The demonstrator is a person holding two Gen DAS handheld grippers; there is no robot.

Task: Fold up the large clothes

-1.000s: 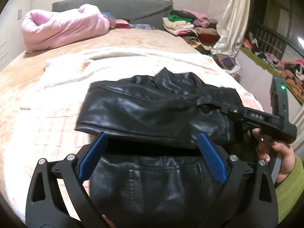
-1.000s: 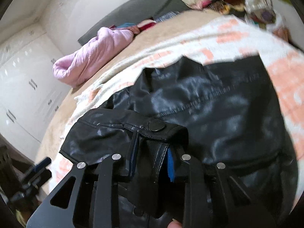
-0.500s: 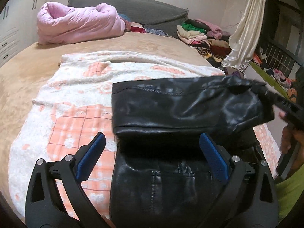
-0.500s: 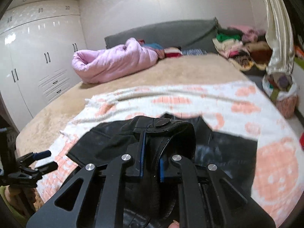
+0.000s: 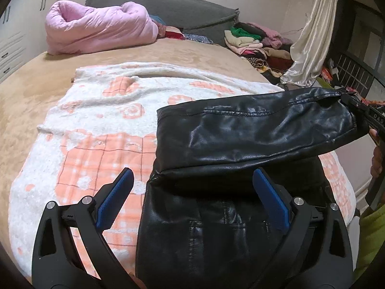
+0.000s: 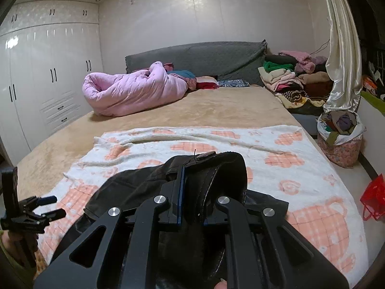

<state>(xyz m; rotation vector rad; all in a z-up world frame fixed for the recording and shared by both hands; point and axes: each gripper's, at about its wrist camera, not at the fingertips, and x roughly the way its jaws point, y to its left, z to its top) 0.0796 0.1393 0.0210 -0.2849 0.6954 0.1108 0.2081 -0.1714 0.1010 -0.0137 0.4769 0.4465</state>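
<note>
A black leather jacket lies on a white and orange blanket on the bed. One sleeve is lifted off the jacket body and stretches to the right. My right gripper is shut on its cuff there. In the right wrist view the cuff, with a snap button on top, wraps over the fingers of the right gripper. My left gripper stands open just above the jacket's lower body, holding nothing. It shows again as the left gripper at the far left.
A pink duvet lies rolled at the head of the bed by the grey headboard. Stacked clothes sit at the back right, with a curtain, a basket and a red bag beside the bed. White wardrobes stand left.
My right gripper has risen with the sleeve cuff and rolled level, pulling the sleeve up and to the right off the jacket body. The left gripper stays open over the jacket.
</note>
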